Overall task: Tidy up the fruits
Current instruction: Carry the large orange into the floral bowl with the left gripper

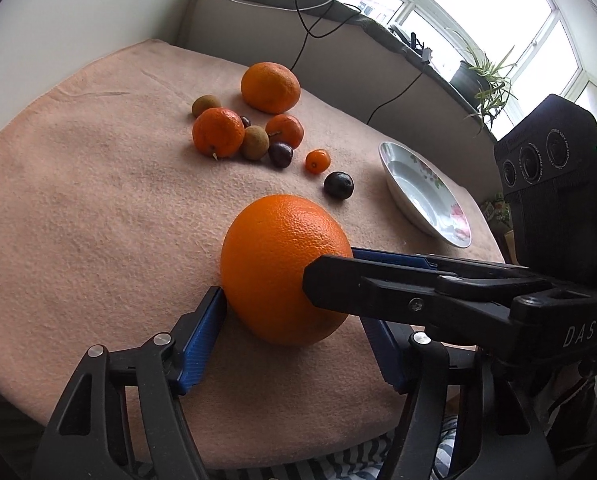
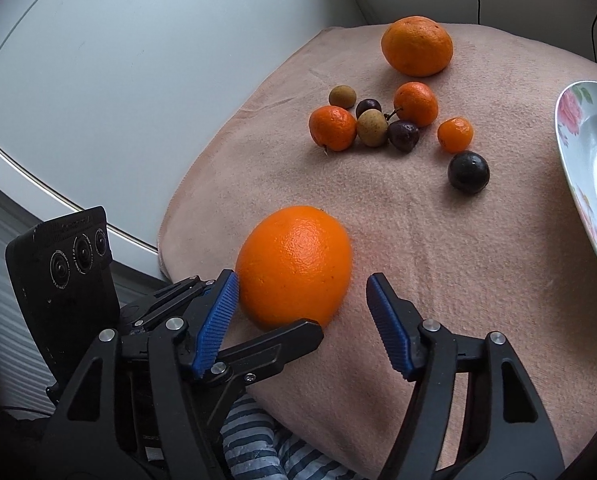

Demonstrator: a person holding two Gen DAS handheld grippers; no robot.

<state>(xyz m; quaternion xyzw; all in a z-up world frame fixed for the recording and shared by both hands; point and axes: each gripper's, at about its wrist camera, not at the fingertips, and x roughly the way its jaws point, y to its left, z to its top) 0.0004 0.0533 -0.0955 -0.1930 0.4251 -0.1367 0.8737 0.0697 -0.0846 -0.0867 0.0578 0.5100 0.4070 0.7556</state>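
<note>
Left tongs: the left tongs (image 1: 292, 308) sit around the near half of the big orange (image 1: 282, 264). The tip of one blue pad (image 1: 202, 336) touches its side. The other pad is partly hidden behind a finger of the right tongs, so I cannot tell whether this pair is pinching or only bracketing the fruit.
Right tongs: the right tongs (image 2: 301, 276) are spread. One pad (image 2: 216, 316) lies against the orange's side and the other stands clear of it, with bare cloth between.
Crossing: the two pairs overlap at the fruit, with fingers of each lying across the other's view.
Where the orange is: resting on the pink cloth (image 1: 98, 200), close to the near edge and well apart from the other fruit.
Handling: probably the heaviest piece here, with a firm, pebbled rind that gives the ribbed pads some bite. It is round enough to roll or squirt out of a shallow pinch.
Where to hold: across its widest part, pads on opposite sides and seated deep rather than at the tips.
Long axis: slightly egg-shaped. In the right wrist view the long axis slants from near left to far right.
Pointing: a small nub at the far end looks like the stem end, facing the other fruit.
Farther out: a dark plum (image 1: 338, 185), a cluster of tangerines and small brown fruit (image 1: 254, 142), and a large tangerine (image 1: 270, 87) behind them.
Plate: the flowered plate (image 1: 426, 196) lies off to the right, with nothing visible in it.
</note>
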